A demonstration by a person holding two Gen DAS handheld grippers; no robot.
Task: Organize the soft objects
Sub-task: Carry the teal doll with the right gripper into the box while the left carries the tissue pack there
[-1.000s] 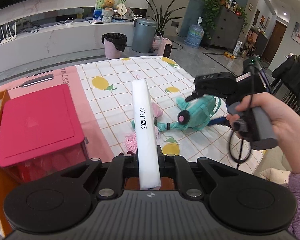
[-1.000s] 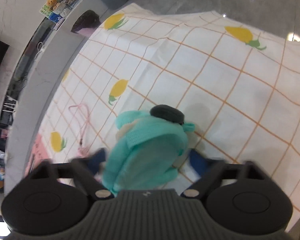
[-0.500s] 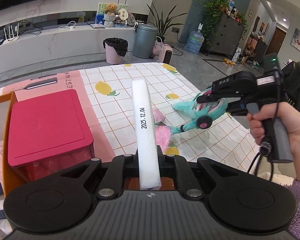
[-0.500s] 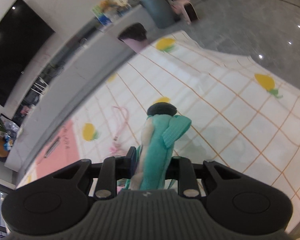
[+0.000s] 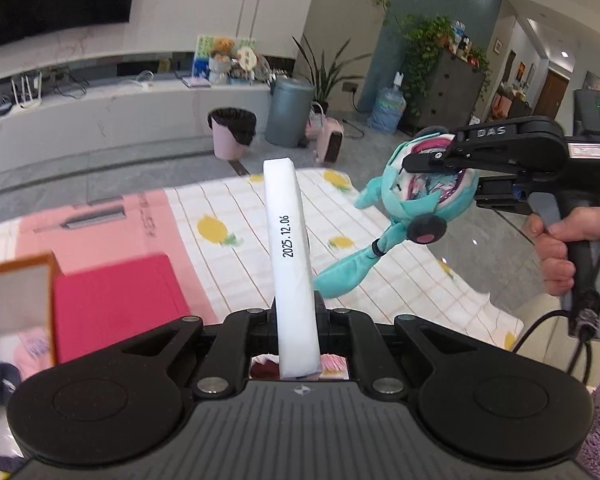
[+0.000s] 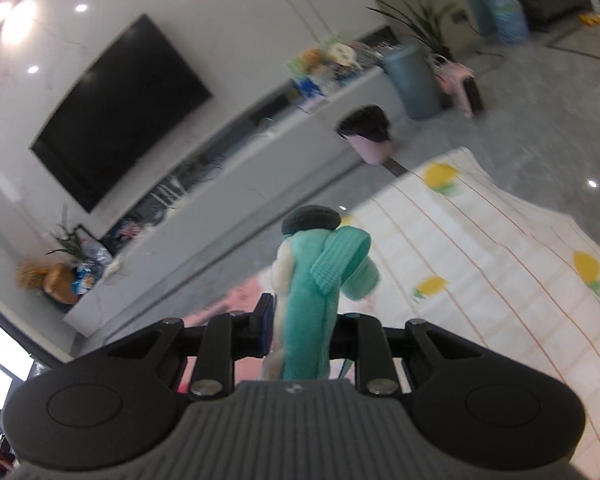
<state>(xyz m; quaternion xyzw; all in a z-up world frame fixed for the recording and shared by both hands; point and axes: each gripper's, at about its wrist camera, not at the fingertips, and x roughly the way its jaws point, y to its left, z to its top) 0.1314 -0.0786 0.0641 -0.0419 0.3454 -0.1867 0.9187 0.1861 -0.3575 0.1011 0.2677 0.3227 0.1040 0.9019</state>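
Change since the frame one second back: the teal plush doll with a black disc hair tie [image 5: 416, 200] lay on the desk then; it is now lifted clear of the desk, well above the white grid-pattern cloth with yellow lemon prints [image 5: 400, 280]. The right wrist view has swung from looking down at the cloth to looking across the room at the wall-mounted black television [image 6: 120, 120].

Right gripper [image 5: 440, 170]: jaws closed tight on the doll's head, squeezing it flat between them. In the right wrist view the doll [image 6: 312, 300] stands as a narrow teal column between the fingers, black disc at top. One long teal pigtail hangs down and leftward, its tip near the white pack but whether touching it cannot be told.

Left gripper [image 5: 298, 320]: jaws closed on a long white soft pack printed "2025.12.06" [image 5: 290, 256], held upright and forward, above the desk.

A red-lidded plastic storage box [image 5: 112, 304] sits at lower left on the pink part of the cloth. Doll's face shows pink and dark markings, details blurred.
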